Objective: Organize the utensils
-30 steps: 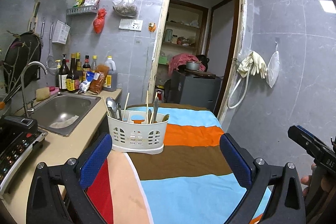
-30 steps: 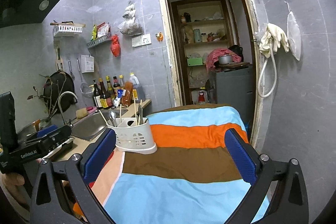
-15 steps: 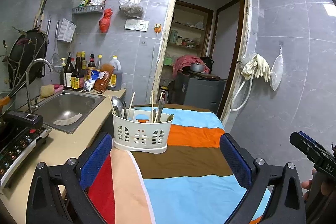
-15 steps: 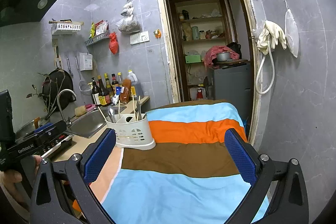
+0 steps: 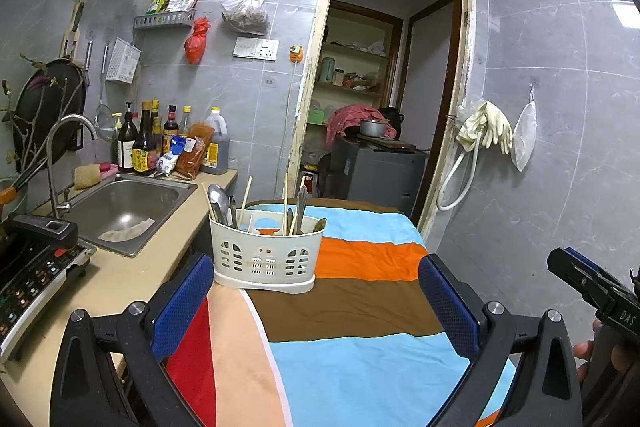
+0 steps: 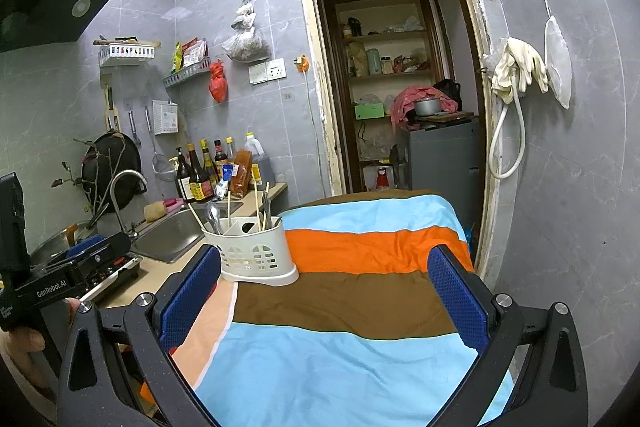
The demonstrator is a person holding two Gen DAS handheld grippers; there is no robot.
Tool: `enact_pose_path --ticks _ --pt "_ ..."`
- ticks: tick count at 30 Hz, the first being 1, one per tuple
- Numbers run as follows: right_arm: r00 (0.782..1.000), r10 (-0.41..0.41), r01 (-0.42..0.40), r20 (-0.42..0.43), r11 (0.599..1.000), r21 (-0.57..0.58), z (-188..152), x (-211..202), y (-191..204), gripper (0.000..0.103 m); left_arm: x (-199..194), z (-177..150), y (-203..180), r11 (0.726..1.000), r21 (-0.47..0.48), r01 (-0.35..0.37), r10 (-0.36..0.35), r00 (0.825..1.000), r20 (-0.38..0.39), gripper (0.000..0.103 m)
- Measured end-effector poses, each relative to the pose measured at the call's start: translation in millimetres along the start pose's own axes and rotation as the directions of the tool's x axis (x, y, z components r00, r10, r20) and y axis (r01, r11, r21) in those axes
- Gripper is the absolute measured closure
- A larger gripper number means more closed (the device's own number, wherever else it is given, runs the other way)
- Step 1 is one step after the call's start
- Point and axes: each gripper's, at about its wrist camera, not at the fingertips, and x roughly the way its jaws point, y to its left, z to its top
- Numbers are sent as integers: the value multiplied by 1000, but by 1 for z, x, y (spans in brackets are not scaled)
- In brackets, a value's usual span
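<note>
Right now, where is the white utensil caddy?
In both wrist views the white utensil caddy stands on the striped cloth's left edge, beside the sink.

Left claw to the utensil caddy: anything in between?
Only bare striped cloth, no loose items. The left wrist view shows the open left claw short of the white caddy, which stands just ahead near its left finger.

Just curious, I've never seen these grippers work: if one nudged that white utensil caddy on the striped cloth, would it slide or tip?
Probably light: the white utensil caddy looks like thin slotted plastic. The striped cloth beneath it might bunch rather than let it slide. The tall chopsticks and spoon could make it slightly top-heavy.
</note>
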Motion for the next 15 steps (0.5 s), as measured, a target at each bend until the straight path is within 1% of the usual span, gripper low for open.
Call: enact_pose_path --ticks 15 --pt "1000 6 -6 -3 1000 -5 1 2 3 2 0 0 -1 1000 1 1 -1 1000 -2 0"
